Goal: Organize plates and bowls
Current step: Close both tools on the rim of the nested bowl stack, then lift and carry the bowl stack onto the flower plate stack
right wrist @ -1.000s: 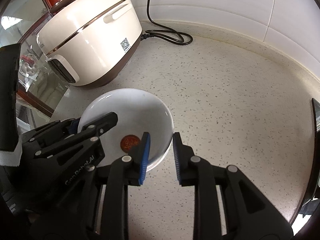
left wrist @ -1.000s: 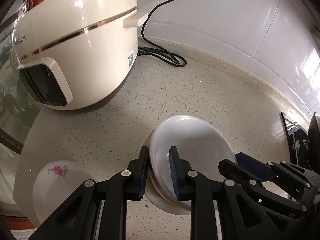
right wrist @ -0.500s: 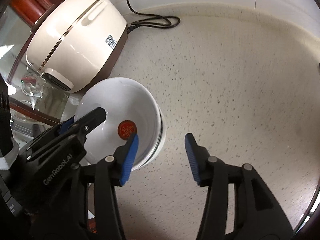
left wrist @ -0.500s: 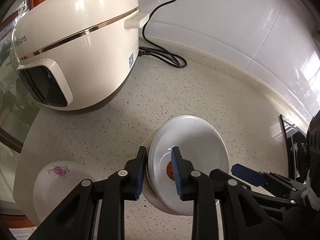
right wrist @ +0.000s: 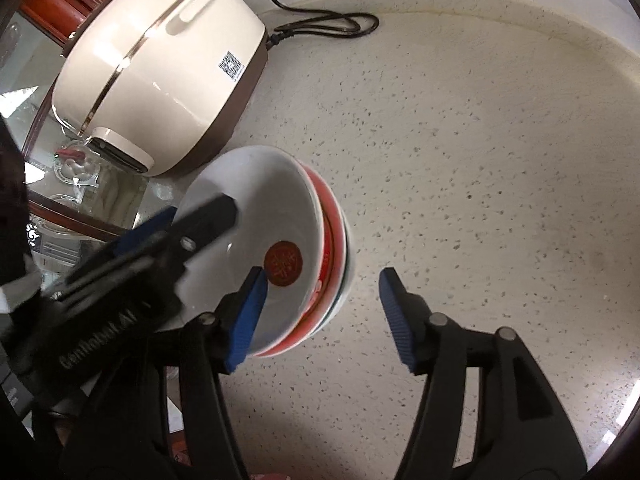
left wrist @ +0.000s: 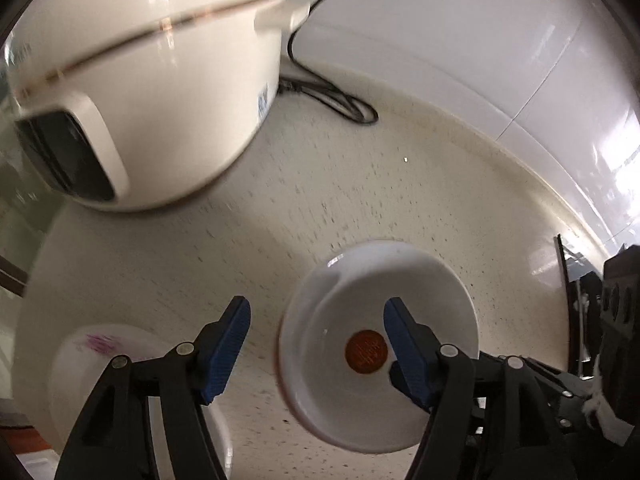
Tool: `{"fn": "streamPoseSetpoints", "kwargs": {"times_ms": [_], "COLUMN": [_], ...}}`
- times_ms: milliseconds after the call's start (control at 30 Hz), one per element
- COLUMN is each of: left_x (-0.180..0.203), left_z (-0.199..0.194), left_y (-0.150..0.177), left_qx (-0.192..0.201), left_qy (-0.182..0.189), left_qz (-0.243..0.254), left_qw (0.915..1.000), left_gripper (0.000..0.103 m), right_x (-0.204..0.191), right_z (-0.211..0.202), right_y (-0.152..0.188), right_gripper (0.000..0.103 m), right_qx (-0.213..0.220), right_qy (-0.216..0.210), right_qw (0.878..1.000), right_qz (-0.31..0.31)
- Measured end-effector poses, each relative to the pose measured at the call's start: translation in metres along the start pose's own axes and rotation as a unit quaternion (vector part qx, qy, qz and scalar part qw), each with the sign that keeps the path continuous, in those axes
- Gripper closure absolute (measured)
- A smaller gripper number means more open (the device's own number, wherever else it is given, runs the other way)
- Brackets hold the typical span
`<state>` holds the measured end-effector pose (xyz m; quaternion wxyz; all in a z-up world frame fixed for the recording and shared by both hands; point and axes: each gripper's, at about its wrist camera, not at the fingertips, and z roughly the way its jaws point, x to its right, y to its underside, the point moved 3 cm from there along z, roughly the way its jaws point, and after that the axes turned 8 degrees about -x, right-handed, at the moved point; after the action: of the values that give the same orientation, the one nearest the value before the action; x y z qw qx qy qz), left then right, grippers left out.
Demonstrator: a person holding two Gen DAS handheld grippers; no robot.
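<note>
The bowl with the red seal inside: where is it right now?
The bowl tops a nested stack on the speckled counter, just in front of the cream rice cooker, left of centre in the right wrist view.

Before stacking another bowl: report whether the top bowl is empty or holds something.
Empty. The top bowl shows a bare white inside with only its red emblem at the bottom.

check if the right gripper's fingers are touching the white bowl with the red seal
Apart. The right wrist view shows the right gripper opening, its fingers clear of the white bowl: one finger hovers over the bowl's inside, the other over bare counter.
</note>
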<state>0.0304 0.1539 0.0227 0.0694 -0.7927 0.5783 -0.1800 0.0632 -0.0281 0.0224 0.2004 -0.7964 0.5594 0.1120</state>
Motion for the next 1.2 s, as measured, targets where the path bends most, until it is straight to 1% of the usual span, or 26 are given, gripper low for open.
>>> {"fn": "streamPoseSetpoints", "kwargs": {"times_ms": [267, 300, 333, 400, 467, 500, 533, 633, 733, 867, 1000, 1100, 1167, 1200], "left_x": [-0.009, -0.009, -0.010, -0.011, -0.011, -0.011, -0.012, -0.012, -0.009, -0.009, -0.014, -0.026, -0.036, -0.044], "left_z": [0.029, 0.032, 0.034, 0.036, 0.035, 0.035, 0.034, 0.032, 0.026, 0.006, -0.019, -0.039, -0.052, -0.060], "left_y": [0.001, 0.001, 0.002, 0.003, 0.003, 0.003, 0.004, 0.005, 0.009, 0.012, 0.019, 0.029, 0.036, 0.041], "left_qx": [-0.054, -0.061, -0.065, -0.069, -0.065, -0.062, -0.060, -0.058, -0.051, -0.030, -0.005, 0.010, 0.024, 0.030], "left_qy": [0.042, 0.047, 0.054, 0.070, 0.068, 0.067, 0.068, 0.066, 0.065, 0.069, 0.068, 0.066, 0.060, 0.055], "left_qz": [-0.036, -0.039, -0.042, -0.047, -0.047, -0.046, -0.046, -0.047, -0.043, -0.040, -0.050, -0.066, -0.081, -0.091], "left_qw": [0.9970, 0.9963, 0.9955, 0.9940, 0.9944, 0.9947, 0.9948, 0.9951, 0.9956, 0.9964, 0.9964, 0.9956, 0.9946, 0.9939], "left_gripper": [0.034, 0.035, 0.040, 0.044, 0.047, 0.048, 0.049, 0.050, 0.050, 0.050, 0.050, 0.050, 0.050, 0.050], "right_x": [0.005, 0.005, 0.005, 0.005, 0.005, 0.005, 0.003, 0.004, 0.005, -0.001, -0.011, -0.027, -0.043, -0.053], "right_z": [0.023, 0.026, 0.029, 0.035, 0.041, 0.042, 0.042, 0.042, 0.040, 0.028, 0.012, 0.004, -0.003, -0.001], "right_y": [-0.003, -0.003, -0.002, -0.001, 0.000, 0.000, 0.000, 0.002, 0.006, 0.009, 0.015, 0.020, 0.030, 0.029], "right_gripper": [0.041, 0.041, 0.041, 0.041, 0.042, 0.046, 0.046, 0.050, 0.051, 0.051, 0.051, 0.051, 0.051, 0.051], "right_qx": [-0.029, -0.033, -0.038, -0.045, -0.052, -0.050, -0.046, -0.039, -0.035, -0.019, -0.006, -0.001, -0.001, -0.001], "right_qy": [-0.033, -0.038, -0.044, -0.055, -0.079, -0.086, -0.091, -0.097, -0.105, -0.100, -0.100, -0.101, -0.102, -0.102], "right_qw": [0.999, 0.999, 0.998, 0.997, 0.995, 0.994, 0.994, 0.994, 0.993, 0.994, 0.995, 0.995, 0.995, 0.995], "right_qz": [0.019, 0.021, 0.023, 0.028, 0.038, 0.038, 0.034, 0.040, 0.046, 0.034, 0.020, 0.004, -0.015, -0.021]}}
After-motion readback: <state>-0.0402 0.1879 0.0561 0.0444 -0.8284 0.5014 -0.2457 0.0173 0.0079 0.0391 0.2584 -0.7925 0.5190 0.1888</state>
